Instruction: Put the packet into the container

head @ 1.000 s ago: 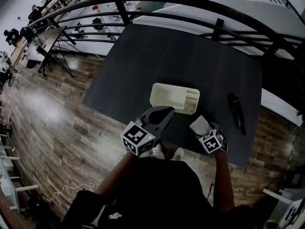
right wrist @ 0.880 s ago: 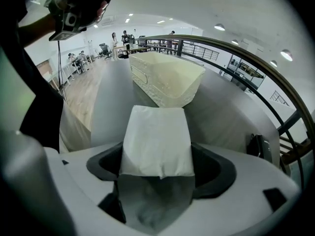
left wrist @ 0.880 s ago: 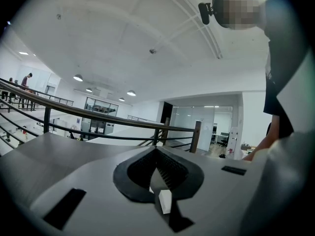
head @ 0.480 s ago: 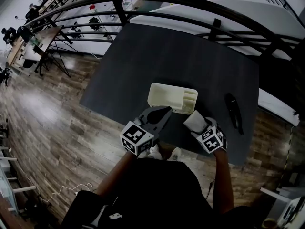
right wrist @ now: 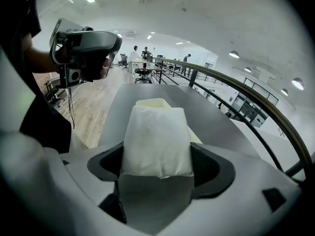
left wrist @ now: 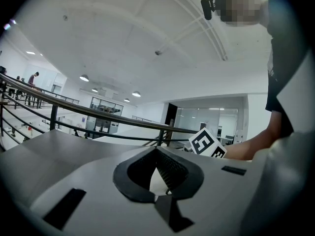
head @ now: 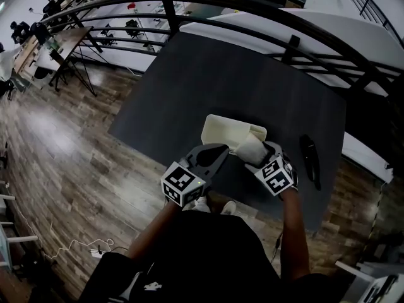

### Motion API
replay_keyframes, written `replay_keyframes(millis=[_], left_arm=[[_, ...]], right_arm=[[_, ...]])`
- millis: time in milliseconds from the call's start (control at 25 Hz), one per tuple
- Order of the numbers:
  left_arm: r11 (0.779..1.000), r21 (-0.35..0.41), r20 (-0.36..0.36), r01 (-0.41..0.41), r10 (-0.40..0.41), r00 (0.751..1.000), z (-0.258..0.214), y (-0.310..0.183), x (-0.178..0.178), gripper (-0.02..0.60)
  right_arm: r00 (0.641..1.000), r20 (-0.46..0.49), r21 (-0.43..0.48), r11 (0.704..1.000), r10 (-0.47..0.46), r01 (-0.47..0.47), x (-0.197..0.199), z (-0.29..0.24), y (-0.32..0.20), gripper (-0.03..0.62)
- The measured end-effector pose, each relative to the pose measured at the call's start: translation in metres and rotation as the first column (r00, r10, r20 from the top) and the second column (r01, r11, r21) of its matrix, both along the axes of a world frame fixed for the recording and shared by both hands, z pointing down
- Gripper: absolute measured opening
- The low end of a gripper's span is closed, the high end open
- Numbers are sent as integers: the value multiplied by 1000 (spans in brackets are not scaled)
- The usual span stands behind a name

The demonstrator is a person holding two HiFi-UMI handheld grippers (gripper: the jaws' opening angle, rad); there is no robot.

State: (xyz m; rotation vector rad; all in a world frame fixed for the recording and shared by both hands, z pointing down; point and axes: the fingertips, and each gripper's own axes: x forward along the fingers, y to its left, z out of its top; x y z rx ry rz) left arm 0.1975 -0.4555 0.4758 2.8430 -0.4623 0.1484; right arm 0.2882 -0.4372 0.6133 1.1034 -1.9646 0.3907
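Dark bench (head: pixel 252 87) beside the railing bears the cream container (head: pixel 222 130), and the right gripper (head: pixel 259 158), clamped on the white packet (right wrist: pixel 157 136), has carried it from the near edge to the container's near right corner, so release seems near; the left gripper (head: pixel 213 153) waits closed, empty.

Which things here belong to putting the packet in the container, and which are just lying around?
Job: white packet, cream container, right gripper gripping the packet.
Lying about: dark elongated object on the table right of the container; left gripper, shut and empty.
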Motion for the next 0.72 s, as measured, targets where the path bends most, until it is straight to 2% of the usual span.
replay_keyframes(millis=[440, 720], left_arm=[[993, 7, 8, 120, -120, 993, -3, -20, -41, 6], [984, 0, 14, 177, -177, 984, 0, -25, -59, 5]], right_arm=[[981, -41, 8, 982, -188, 188, -39, -1, -56, 403], [960, -79, -17, 963, -270, 269, -56, 11, -79, 403]])
